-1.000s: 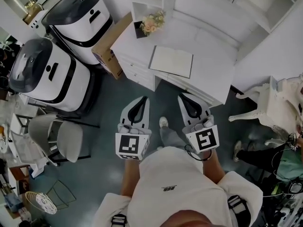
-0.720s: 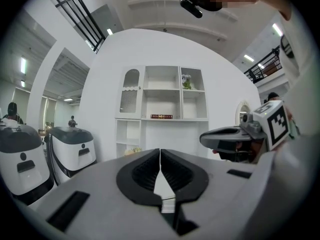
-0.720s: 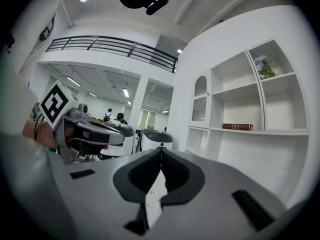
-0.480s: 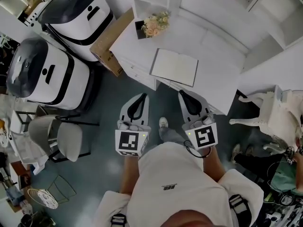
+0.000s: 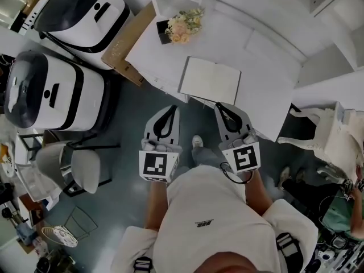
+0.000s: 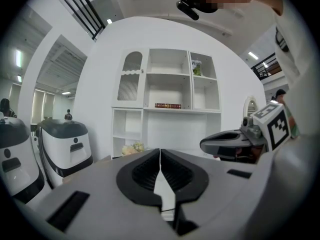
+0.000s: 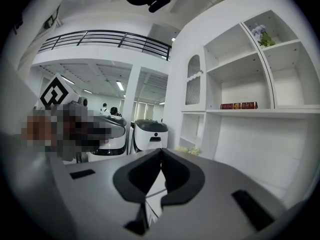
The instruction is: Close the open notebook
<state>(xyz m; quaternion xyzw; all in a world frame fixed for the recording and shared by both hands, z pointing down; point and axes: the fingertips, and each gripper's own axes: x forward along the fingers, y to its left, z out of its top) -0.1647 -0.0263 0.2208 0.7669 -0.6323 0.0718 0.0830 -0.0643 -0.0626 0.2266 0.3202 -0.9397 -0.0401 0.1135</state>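
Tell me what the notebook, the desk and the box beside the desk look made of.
Notebook: paper, with matte off-white pages lying flat; the cover is not visible.
Desk: probably painted wood or laminate, a smooth uniform white with panelled drawer fronts.
Box: cardboard, dull brown with flat panels.

— What sort of place is this looking like?

— A mock-up home study, sitting inside a big lab hall. A white desk and a white shelf unit are standing together, with flowers sitting on the desk and books lying on a shelf.

— And the hall?

— Large white-and-black machines are standing just beside the desk, a railed upper gallery is running overhead, and strip lights are shining beneath it.
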